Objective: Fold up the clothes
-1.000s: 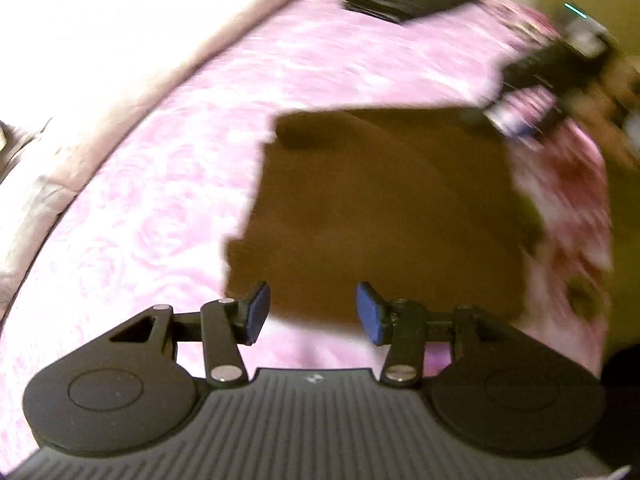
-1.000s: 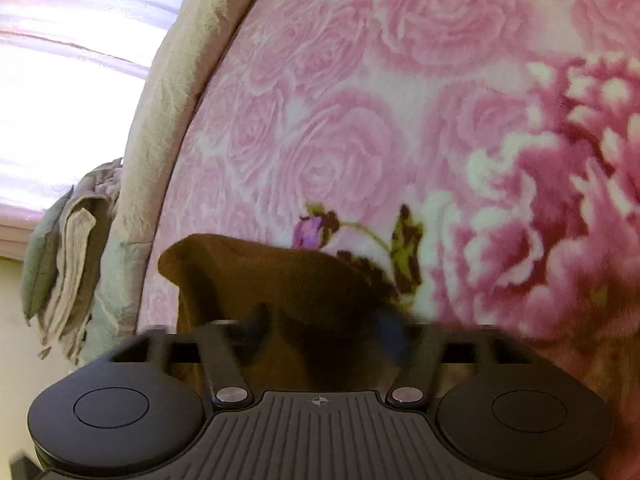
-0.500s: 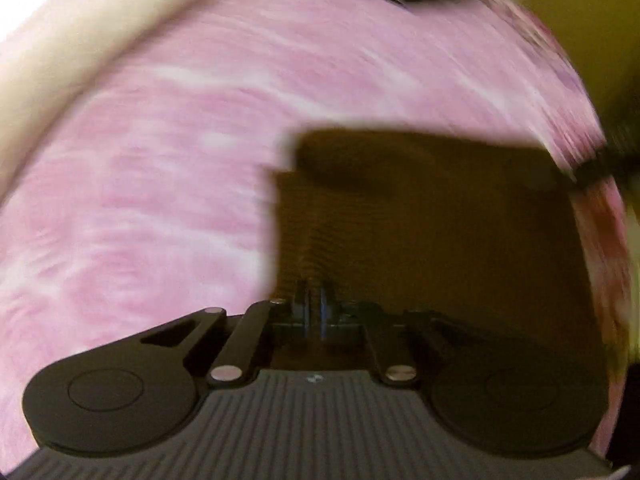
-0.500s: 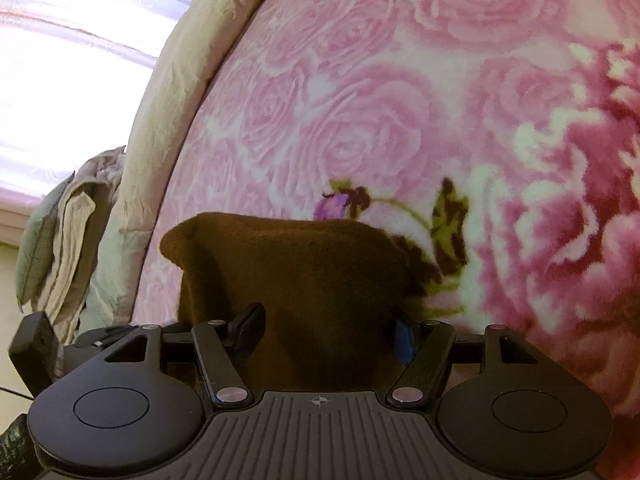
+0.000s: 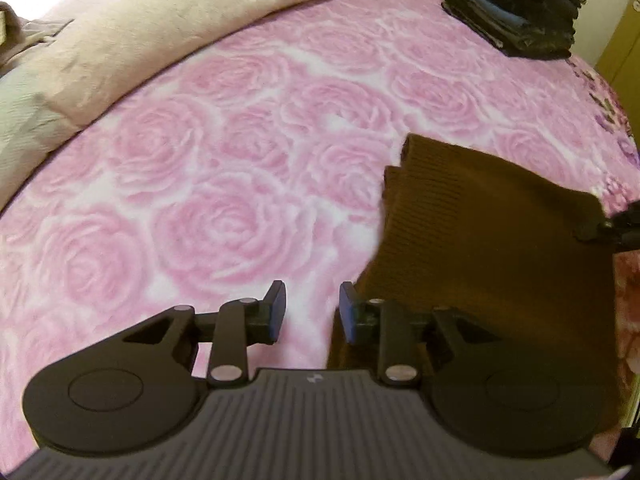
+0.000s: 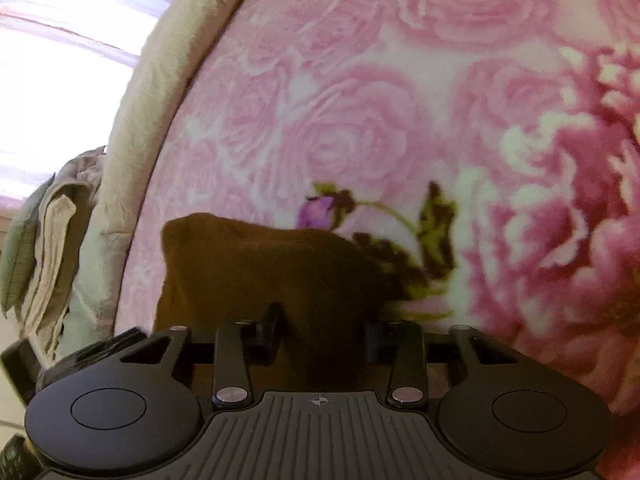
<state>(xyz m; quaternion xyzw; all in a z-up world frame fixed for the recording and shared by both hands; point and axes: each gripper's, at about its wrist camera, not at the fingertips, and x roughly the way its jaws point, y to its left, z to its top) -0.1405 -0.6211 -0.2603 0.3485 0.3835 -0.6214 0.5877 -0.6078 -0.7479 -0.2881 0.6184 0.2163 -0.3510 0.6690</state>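
A folded brown knit garment (image 5: 488, 240) lies on a pink rose-patterned blanket (image 5: 200, 208). My left gripper (image 5: 312, 312) is open and empty, over the blanket just left of the garment's near left edge. In the right wrist view the same brown garment (image 6: 256, 268) lies flat right in front of my right gripper (image 6: 322, 330), which is open with its fingers spread over the cloth, holding nothing. The tip of the right gripper (image 5: 612, 228) shows at the garment's far right edge in the left wrist view.
A stack of dark folded clothes (image 5: 516, 4) sits at the far end of the bed. A beige rolled cover (image 5: 132, 32) runs along the blanket's left side. Grey-beige fabric (image 6: 44, 256) hangs at the bed's edge by a bright window.
My left gripper, shut on the garment half a second ago, has opened and shifted left off the cloth. My right gripper stays open at the garment.
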